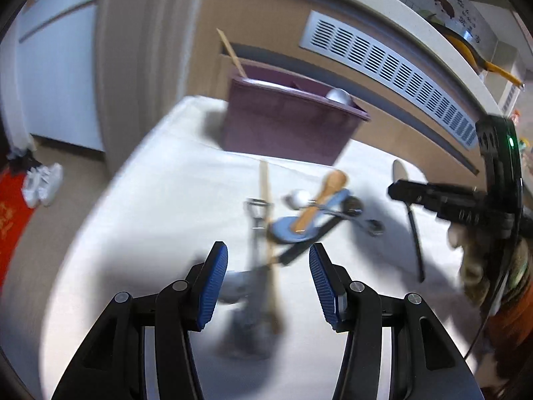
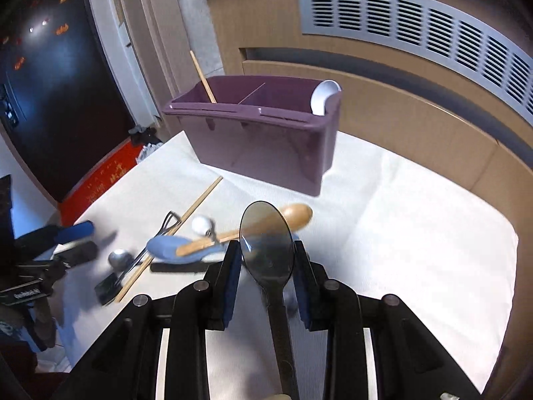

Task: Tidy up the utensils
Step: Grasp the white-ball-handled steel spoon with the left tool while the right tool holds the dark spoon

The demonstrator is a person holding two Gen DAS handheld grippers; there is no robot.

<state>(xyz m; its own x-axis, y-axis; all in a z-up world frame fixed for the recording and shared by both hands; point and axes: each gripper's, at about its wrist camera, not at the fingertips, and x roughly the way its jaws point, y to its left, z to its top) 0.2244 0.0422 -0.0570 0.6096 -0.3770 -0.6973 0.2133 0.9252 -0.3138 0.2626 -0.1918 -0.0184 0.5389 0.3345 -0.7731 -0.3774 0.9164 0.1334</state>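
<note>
- My right tongs (image 2: 266,263) were clamped on a dark-handled metal spoon (image 2: 266,243), its bowl standing up past the pads and its handle running back between the arms
- That spoon hung clear above the bench (image 2: 399,233), which was covered by a white cloth
- My left tongs (image 1: 268,266) stood wide apart with nothing between the pads, hovering over the heap of utensils
- A purple caddy (image 2: 266,140) stood at the far side of the bench; I could see a divider inside it
- One chopstick (image 2: 203,76) leaned out of the caddy's left compartment, and a white spoon (image 2: 324,95) stuck up at its right end
- In the heap, a wooden spoon (image 2: 283,221) lay across a blue spoon (image 2: 166,246), touching it
- A second chopstick (image 2: 200,200) lay flat on the cloth, running from near the caddy down through the heap
- A metal ladle (image 2: 119,258) and a small white ball-shaped piece (image 2: 201,224) lay near the blue spoon
- A black-handled tool (image 2: 176,267) lay just beside the blue spoon; the blur hid what kind it was
- In the left view the whole heap was smeared, so I could not tell which pieces touched
</note>
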